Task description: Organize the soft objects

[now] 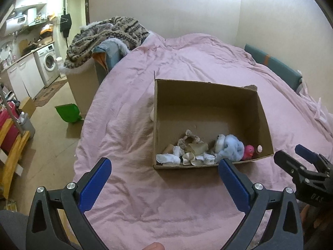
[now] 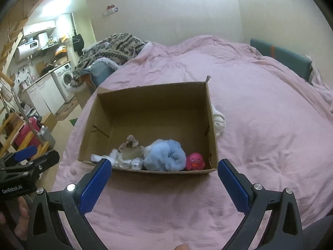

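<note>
Your left gripper point(image 1: 164, 173) is spread wide and holds nothing, hovering over the pink bedspread point(image 1: 133, 187) just short of the cardboard box point(image 1: 208, 104). Your right gripper point(image 2: 164, 174) is the same: wide apart, nothing between the pads, aimed at the box's near wall.

Task looks mostly done. Inside the box, bunched at the near end: blue fluffy plush point(image 2: 166, 156), pink rubber duck point(image 2: 195, 160), white cloth scraps point(image 1: 168, 158), a beige knotted toy point(image 1: 190, 135), and some brown paper bits point(image 1: 196, 148). The far half of the box is bare cardboard.

Probably left: a white cloth point(image 2: 218, 120) lying on the bed outside, touching the box's right wall. Something pale peeks out by the other side wall in the left view; can't tell what.

Around: patterned blanket pile point(image 1: 108, 35) at the bed's far left corner, green dustpan point(image 1: 68, 112) on the floor, washing machine point(image 1: 49, 62) beyond. Nothing blocks you but the box wall, which partly hides the cloth.
</note>
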`<state>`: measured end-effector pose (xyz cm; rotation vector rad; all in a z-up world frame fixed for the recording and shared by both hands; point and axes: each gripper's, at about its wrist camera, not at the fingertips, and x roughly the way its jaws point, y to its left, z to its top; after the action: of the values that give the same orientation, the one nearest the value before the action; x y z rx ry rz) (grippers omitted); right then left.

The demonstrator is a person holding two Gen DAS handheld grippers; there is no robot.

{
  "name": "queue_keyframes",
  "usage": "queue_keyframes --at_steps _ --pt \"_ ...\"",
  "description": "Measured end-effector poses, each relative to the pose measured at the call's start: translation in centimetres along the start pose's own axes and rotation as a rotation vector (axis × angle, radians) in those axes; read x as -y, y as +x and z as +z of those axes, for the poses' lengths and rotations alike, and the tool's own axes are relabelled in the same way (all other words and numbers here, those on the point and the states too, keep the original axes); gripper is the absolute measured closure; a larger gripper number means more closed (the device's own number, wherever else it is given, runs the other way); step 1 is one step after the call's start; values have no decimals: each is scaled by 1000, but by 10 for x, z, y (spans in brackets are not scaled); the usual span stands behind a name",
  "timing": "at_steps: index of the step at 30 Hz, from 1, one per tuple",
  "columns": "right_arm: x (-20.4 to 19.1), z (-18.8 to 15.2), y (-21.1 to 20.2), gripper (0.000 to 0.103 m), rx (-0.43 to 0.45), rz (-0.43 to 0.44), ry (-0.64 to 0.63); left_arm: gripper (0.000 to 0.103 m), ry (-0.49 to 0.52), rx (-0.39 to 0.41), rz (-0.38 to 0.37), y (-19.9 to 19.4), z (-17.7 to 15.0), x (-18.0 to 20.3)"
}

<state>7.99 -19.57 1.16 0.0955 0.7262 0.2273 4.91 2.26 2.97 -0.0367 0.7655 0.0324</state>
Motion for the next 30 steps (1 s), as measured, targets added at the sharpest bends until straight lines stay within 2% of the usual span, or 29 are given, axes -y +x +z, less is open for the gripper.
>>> queue_keyframes --at_steps 9,30 --pt "0 -4 12 0 -26 -38 -7 1 -12 -27 -38 10 -2 0" --pt "0 -5 17 0 -40 -65 -19 1 -21 -33 -53 10 -6 1"
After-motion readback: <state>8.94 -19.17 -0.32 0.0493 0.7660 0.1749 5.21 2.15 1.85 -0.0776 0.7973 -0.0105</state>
